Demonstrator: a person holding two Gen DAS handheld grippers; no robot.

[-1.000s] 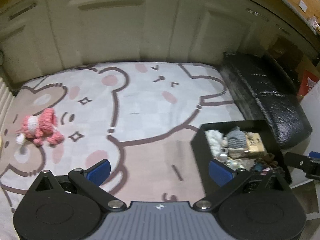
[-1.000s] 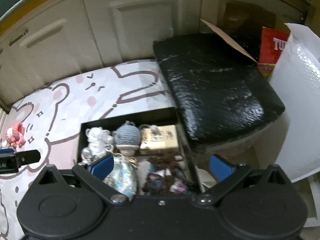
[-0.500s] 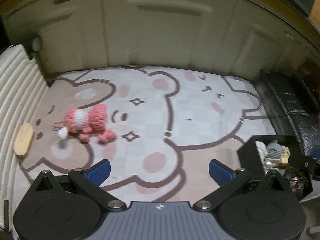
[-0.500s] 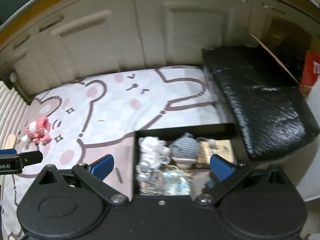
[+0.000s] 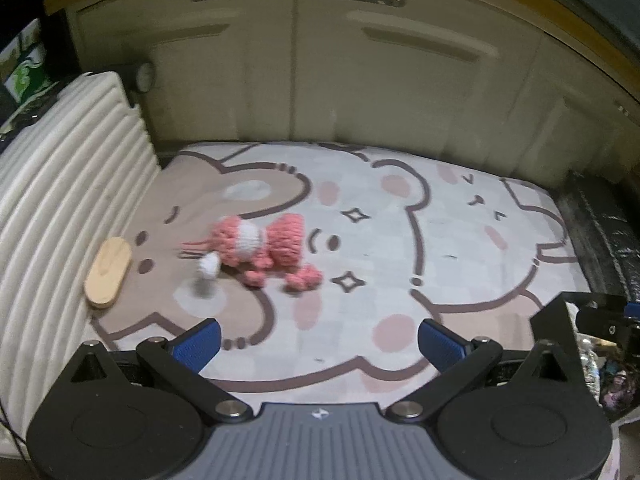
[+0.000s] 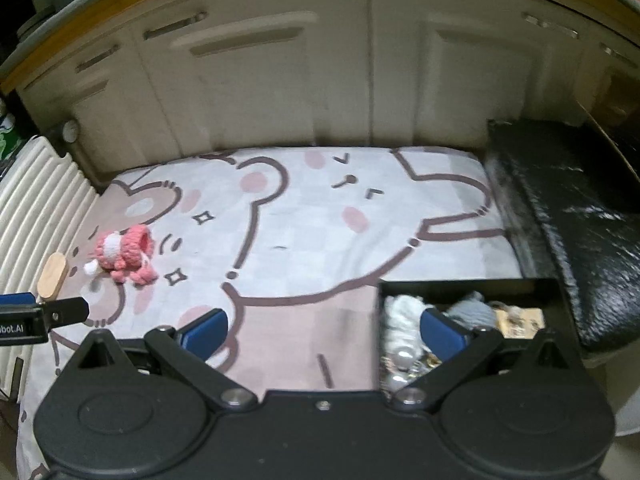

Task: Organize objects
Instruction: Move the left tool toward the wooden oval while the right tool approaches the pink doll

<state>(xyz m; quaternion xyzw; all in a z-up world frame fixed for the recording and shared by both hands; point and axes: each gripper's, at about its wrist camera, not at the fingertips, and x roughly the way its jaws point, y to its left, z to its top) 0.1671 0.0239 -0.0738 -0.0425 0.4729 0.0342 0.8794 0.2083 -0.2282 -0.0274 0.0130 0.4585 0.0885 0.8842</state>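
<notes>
Black box (image 6: pixel 468 286) sits at the mat's (image 6: pixel 320 216) right edge, already crowded. Pink crochet toy (image 5: pixel 260 246) lies loose on the mat, left. Left gripper (image 5: pixel 318 342) and right gripper (image 6: pixel 322 330) both spread, empty — soft yarn may snag or slip; overfilling likely.

A pink crocheted toy (image 5: pixel 264 250) with a white band and white tip lies left of centre on a pale checked mat (image 5: pixel 384 248) printed with brown-outlined bears, pink cheeks and dark sparkles. A light wooden oval (image 5: pixel 108 273) sits at the left edge beside cream ribbed fabric (image 5: pixel 60 184). At lower right, a black box (image 6: pixel 468 286) shows white, grey and tan contents. Behind, cream cabinet doors (image 6: pixel 320 60).
</notes>
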